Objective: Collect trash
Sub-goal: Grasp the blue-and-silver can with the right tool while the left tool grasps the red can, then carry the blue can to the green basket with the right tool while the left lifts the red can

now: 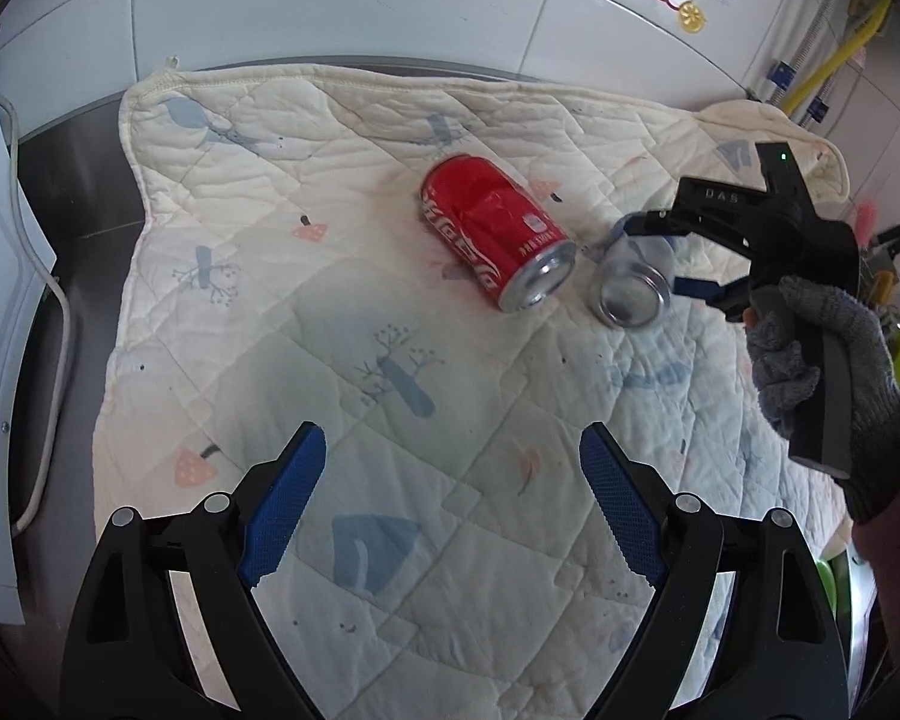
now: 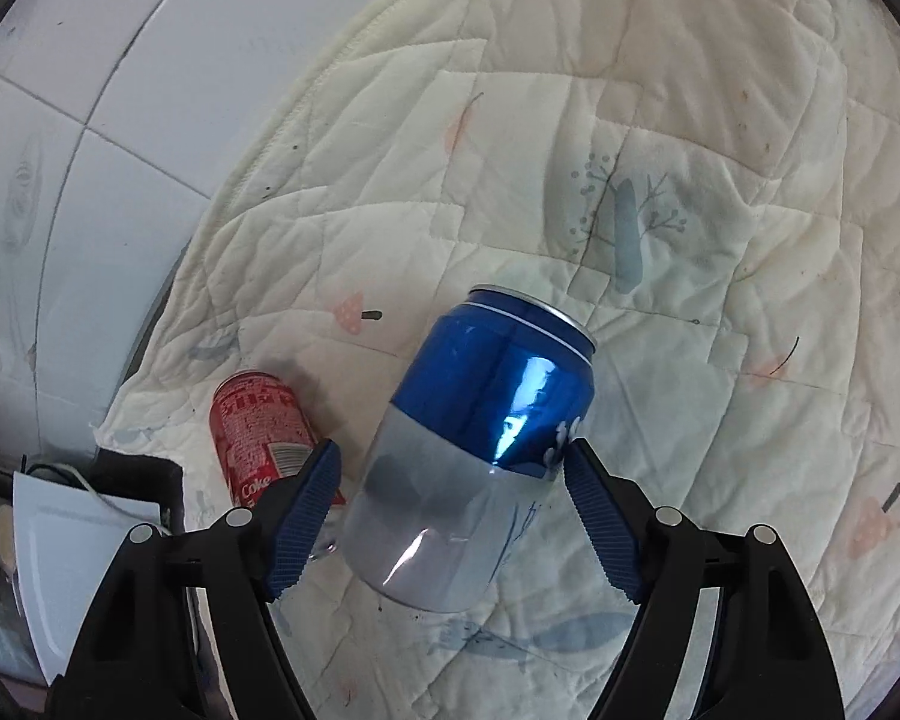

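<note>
Right hand-held gripper [image 2: 450, 510] jaws standing apart around blue can [image 2: 480, 444], not clamped. Left hand-held gripper [image 1: 453, 504] gaping empty. Red can [image 1: 495, 228] lying at blue can's 9 o'clock on quilt [image 1: 330, 360].

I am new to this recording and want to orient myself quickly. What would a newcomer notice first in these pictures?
Two drink cans lie on their sides, side by side, on a cream quilted blanket: a red cola can and, to its right, a blue and silver can. The right gripper, held by a gloved hand, has its open jaws around the blue and silver can. The left gripper hovers open and empty over the blanket.
</note>
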`<state>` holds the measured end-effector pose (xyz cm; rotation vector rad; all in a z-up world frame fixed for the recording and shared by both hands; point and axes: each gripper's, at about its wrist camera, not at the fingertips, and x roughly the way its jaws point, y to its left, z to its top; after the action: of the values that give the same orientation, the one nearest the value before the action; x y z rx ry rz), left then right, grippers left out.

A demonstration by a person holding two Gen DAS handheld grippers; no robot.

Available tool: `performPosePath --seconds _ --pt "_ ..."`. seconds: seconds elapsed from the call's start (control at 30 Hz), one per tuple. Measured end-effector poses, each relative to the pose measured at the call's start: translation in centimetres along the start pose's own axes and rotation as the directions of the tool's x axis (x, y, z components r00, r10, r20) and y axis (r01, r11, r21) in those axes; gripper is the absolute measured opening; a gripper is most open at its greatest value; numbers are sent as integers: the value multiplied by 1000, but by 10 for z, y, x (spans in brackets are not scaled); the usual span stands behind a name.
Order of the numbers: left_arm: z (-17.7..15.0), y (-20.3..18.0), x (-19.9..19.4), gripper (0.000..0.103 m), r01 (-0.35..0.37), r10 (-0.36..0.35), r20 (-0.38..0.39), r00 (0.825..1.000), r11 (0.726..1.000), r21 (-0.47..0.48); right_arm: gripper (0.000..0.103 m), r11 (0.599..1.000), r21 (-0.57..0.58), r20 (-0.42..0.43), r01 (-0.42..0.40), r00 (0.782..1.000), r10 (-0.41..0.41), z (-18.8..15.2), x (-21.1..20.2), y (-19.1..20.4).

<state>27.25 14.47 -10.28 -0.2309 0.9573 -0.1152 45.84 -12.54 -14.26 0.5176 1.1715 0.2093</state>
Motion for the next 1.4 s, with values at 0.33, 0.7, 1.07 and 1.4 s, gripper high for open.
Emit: performPosePath --seconds 0.33,0.7,1.07,1.4 --pt "45 9 17 85 0 1 14 1000 997 -80 69 1000 30 -29 -3 1000 4 4 22 -7" --pt "99 -3 69 85 45 -50 -21 999 980 -196 68 992 -126 36 25 999 -20 -24 -28 -8" --pt "122 -12 117 85 19 -41 -84 996 968 -250 68 978 -200 75 57 996 -42 -63 -66 -23" --pt "122 -16 142 84 -13 -19 -123 992 968 -251 68 973 -222 90 67 995 -48 -84 -83 -25"
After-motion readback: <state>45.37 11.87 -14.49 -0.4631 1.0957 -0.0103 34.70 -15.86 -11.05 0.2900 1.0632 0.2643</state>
